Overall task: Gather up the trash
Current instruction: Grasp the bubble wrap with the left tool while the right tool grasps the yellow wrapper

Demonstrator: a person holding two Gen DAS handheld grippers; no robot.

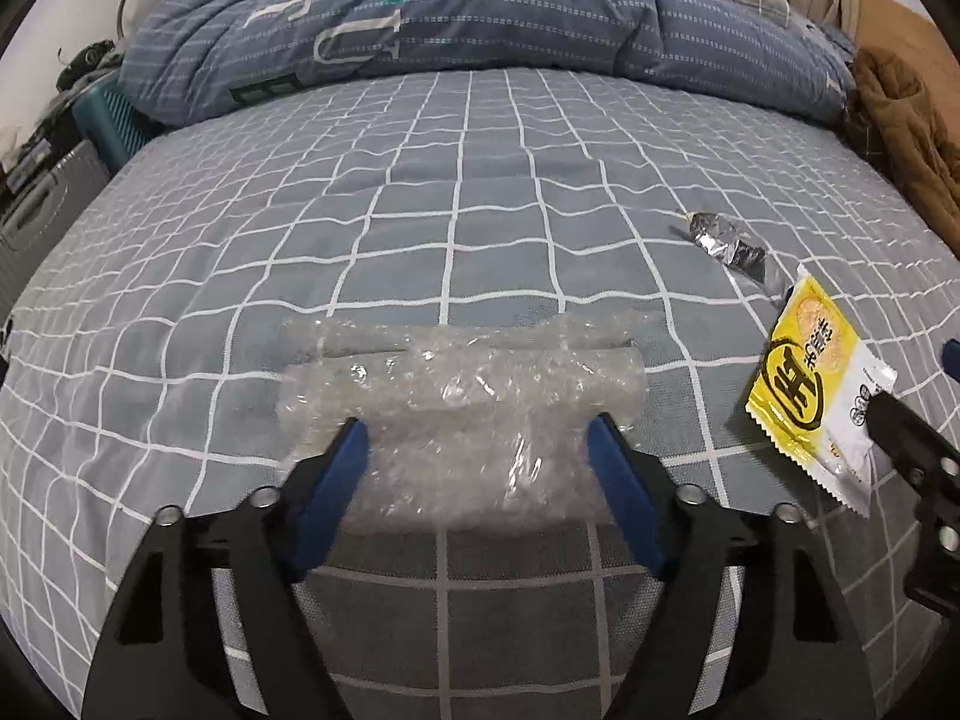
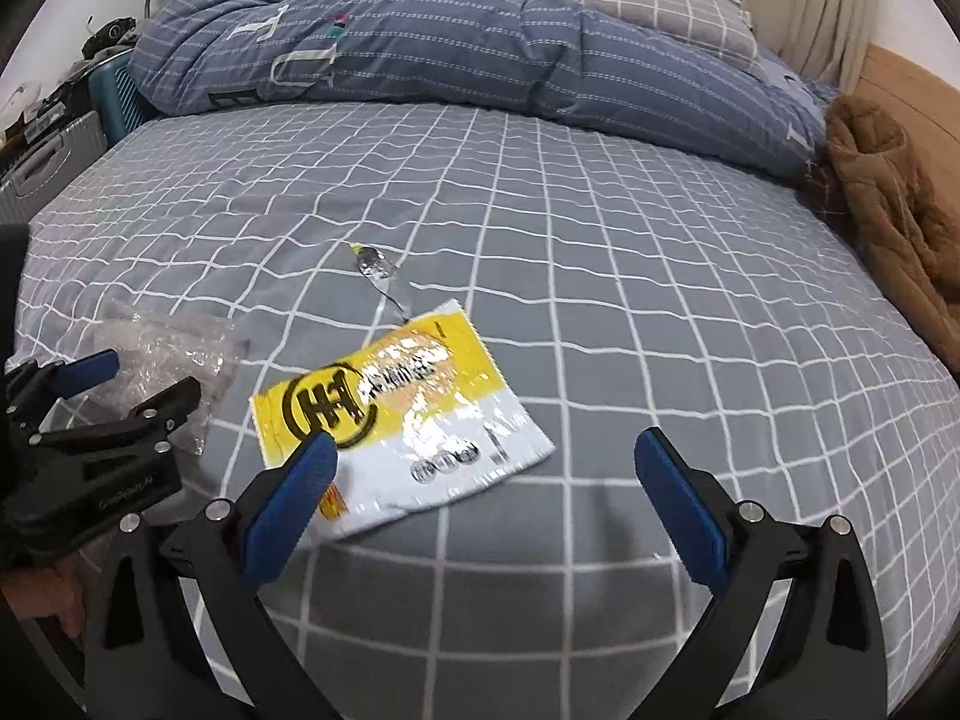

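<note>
Bed (image 1: 480,192): I see a grey checked sheet holding 3 pieces of trash, with a blue quilt (image 1: 456,24) bunched at the far side.
Bubble wrap (image 1: 462,396): I have this clear crumpled wad lying on the sheet between the fingers of my left gripper (image 1: 477,441).
Left gripper: jaws partway apart, 1 blue pad at each side of the wad; I cannot tell whether they press on it yet. I should close slowly and catch the thick roll, not the loose edge.
Snack wrapper (image 2: 396,420): yellow and white, flat on the sheet, just beside the bubble wrap.
Right gripper (image 2: 486,444): jaws wide apart, left fingertip (image 2: 312,456) over the wrapper's near corner, nothing held. I should slide 1 pad under an edge.
Foil scrap (image 2: 375,264): small, silver, just beyond the wrapper.
</note>
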